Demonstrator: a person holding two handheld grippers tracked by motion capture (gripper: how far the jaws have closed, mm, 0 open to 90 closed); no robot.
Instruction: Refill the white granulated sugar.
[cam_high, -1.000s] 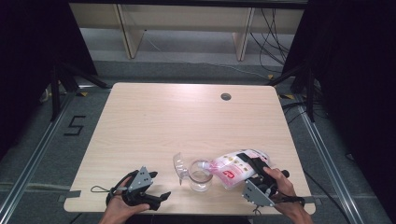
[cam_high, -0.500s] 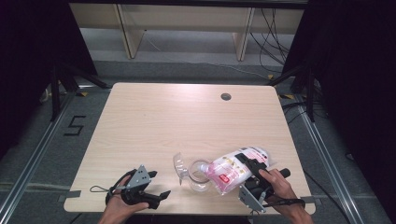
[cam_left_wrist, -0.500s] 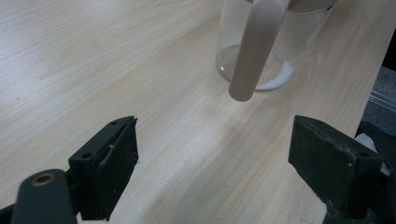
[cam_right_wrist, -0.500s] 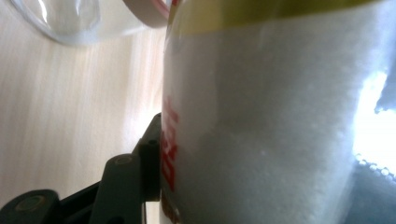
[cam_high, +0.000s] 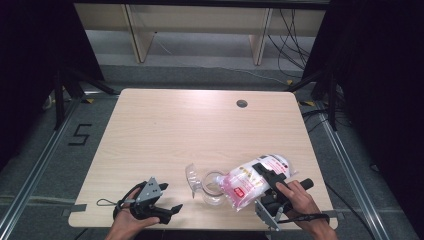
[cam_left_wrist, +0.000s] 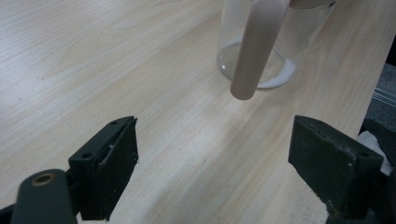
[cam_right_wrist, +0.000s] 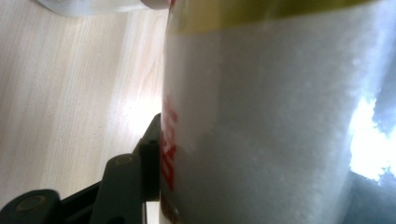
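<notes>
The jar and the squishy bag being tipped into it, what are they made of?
The jar looks like clear glass or hard plastic: the wood shows through its shiny wall, and I cannot tell which. The bag looks like thin, glossy plastic film, see-through with red print, with white grains inside. The right gripper holds it tilted over the jar.
</notes>
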